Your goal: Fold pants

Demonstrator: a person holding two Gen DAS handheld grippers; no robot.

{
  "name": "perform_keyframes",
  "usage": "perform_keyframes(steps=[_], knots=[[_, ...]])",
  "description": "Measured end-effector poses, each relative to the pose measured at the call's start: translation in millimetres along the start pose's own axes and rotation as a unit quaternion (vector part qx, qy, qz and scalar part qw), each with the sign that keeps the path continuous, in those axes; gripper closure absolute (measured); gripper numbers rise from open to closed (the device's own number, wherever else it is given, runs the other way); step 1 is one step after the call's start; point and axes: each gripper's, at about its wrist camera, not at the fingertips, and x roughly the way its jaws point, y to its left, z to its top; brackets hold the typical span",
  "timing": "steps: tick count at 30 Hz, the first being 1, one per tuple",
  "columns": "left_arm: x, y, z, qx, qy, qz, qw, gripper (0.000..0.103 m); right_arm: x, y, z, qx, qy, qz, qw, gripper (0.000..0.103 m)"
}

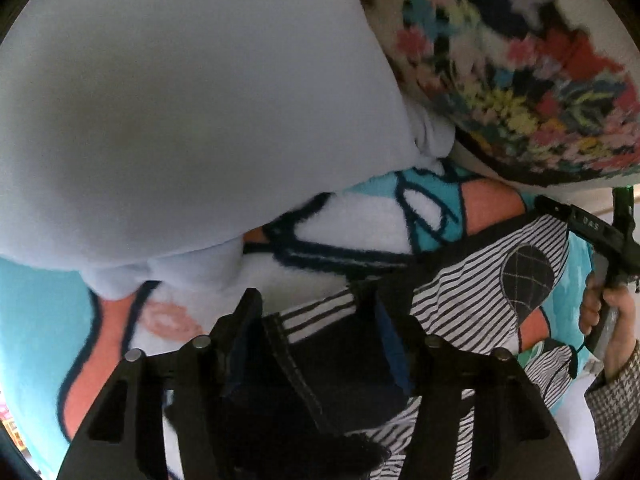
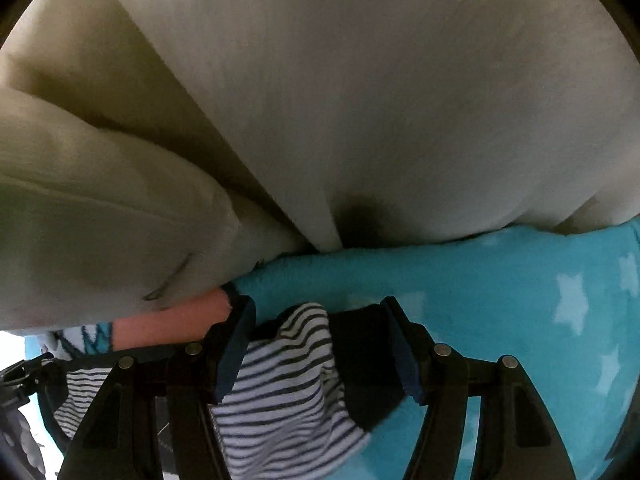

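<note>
Fleece blanket [image 2: 500,280] under everything — turquoise, soft; on it lie the striped pants [image 2: 280,392], thin, limp knit, light, best pinched at waistband and hems. My right gripper [image 2: 320,344] stands wide astride a raised fold; my left gripper [image 1: 316,340] gapes over the dark waistband — neither pinches; pillows [image 1: 180,120] just beyond.

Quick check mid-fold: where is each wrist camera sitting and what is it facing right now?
Left wrist: rides the left gripper, aimed steeply down at the striped pants on a colourful blanket; a hand on the right gripper's handle shows.
Right wrist: rides the right gripper, aimed down at the striped pants below beige cushions.
Shared: pants and blanket.
</note>
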Motion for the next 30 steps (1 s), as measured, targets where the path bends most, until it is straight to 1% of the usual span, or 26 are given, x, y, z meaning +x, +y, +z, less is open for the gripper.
perform_keyframes(steps=[2, 3, 4, 5, 6, 7, 9, 11, 14, 17, 21, 23, 26, 30], knots=[[7.3, -2.6, 0.1, 0.008, 0.01, 0.004, 0.9999, 0.042, 7.8, 1.8, -1.0, -0.001, 0.009, -0.002, 1.0, 0.035], [8.4, -5.4, -0.3, 0.017, 0.01, 0.01, 0.9997, 0.042, 8.6, 4.0, -2.2, -0.008, 0.007, -0.01, 1.0, 0.043], [8.3, -8.9, -0.9, 0.027, 0.012, 0.019, 0.9994, 0.047, 9.3, 7.5, -3.4, -0.018, 0.008, -0.023, 1.0, 0.052], [8.0, -12.9, -1.6, 0.038, 0.013, 0.034, 0.9986, 0.058, 9.7, 10.8, -4.3, -0.026, 0.01, -0.025, 0.999, 0.07], [7.4, -15.8, -2.2, 0.047, 0.014, 0.039, 0.9981, 0.088, 8.0, 12.5, -4.8, -0.03, 0.01, -0.019, 0.999, 0.082], [5.7, -18.4, -3.0, 0.049, 0.017, 0.028, 0.9982, 0.094, 5.1, 14.1, -5.7, -0.029, 0.012, -0.005, 1.0, 0.085], [-1.4, -22.8, -5.2, 0.051, 0.002, 0.039, 0.998, 0.094, -2.9, 16.5, -6.7, -0.028, 0.005, 0.004, 1.0, 0.086], [-12.5, -25.9, -9.2, 0.046, -0.014, 0.036, 0.9982, 0.094, -15.7, 16.7, -7.7, -0.023, -0.011, 0.011, 1.0, 0.087], [-35.3, -27.2, -16.6, 0.029, -0.043, 0.025, 0.9984, 0.094, -38.2, 13.2, -13.4, -0.008, -0.031, 0.027, 0.999, 0.087], [-61.2, -30.8, -24.3, 0.025, -0.072, 0.012, 0.997, 0.094, -60.7, 9.1, -20.8, -0.005, -0.048, 0.041, 0.998, 0.087], [-90.5, -40.7, -46.2, 0.025, -0.102, -0.007, 0.9945, 0.094, -89.6, -5.0, -45.4, -0.001, -0.06, 0.058, 0.996, 0.087], [-102.1, -45.5, -63.9, 0.028, -0.113, -0.016, 0.9931, 0.094, -102.6, -12.7, -65.8, 0.005, -0.064, 0.069, 0.996, 0.087], [-112.7, -52.1, -91.2, 0.029, -0.115, -0.028, 0.9925, 0.094, -112.1, -28.5, -85.6, 0.015, -0.061, 0.081, 0.995, 0.087], [-114.6, -61.7, -136.2, 0.038, -0.106, -0.021, 0.9934, 0.094, -119.2, -55.2, -121.2, 0.035, -0.049, 0.093, 0.994, 0.087]])
